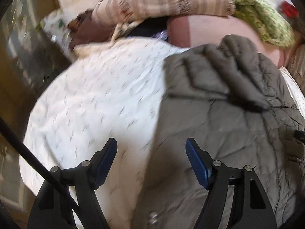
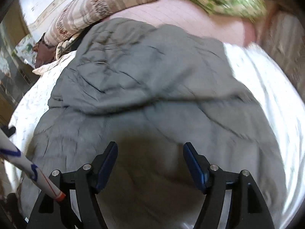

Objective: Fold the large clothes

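A grey quilted puffer jacket (image 1: 228, 114) lies on a white patterned bed sheet (image 1: 95, 95), with a padded flap folded over across its upper part. My left gripper (image 1: 151, 143) is open and empty, hovering above the jacket's left edge where it meets the sheet. In the right wrist view the jacket (image 2: 143, 95) fills the middle of the frame. My right gripper (image 2: 150, 147) is open and empty above the jacket's lower part. Both views are motion blurred.
Pillows are piled at the bed's head: a striped beige one (image 1: 162, 0), a pink one (image 1: 219, 32) and a green patterned one (image 1: 263, 21). A black cable (image 1: 28, 152) crosses the left wrist view. A white tube with blue marks (image 2: 28, 168) crosses the right wrist view.
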Demonstrator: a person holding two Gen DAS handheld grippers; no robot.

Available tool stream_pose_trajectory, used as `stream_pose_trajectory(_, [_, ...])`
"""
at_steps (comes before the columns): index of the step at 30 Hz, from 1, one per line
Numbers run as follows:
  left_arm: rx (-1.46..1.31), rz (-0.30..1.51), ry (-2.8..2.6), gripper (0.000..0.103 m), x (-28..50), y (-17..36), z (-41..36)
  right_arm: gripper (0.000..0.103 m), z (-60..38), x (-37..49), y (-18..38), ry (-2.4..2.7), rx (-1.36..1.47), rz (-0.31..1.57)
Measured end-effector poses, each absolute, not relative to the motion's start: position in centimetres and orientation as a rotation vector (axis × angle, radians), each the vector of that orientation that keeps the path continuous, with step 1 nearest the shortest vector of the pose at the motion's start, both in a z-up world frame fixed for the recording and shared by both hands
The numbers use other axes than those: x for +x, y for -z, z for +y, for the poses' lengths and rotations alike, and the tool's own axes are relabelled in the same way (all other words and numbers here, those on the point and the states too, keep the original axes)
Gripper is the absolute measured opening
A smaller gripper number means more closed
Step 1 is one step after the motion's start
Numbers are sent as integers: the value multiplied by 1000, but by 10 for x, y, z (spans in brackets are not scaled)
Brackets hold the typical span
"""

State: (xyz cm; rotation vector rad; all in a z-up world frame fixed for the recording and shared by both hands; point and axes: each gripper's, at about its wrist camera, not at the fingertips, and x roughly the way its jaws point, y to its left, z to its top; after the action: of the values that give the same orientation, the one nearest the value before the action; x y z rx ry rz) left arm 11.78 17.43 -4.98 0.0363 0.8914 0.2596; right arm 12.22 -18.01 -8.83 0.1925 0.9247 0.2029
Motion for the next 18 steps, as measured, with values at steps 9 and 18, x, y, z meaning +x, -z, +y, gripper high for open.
stream_pose_trajectory(9, [-332,1023,-189,73,95,78,251,81,-315,51,63,-38,366,873])
stream_pose_trajectory(18, [-577,1161,112,73,125,127,246,82,-378,61,121,-88,659,971])
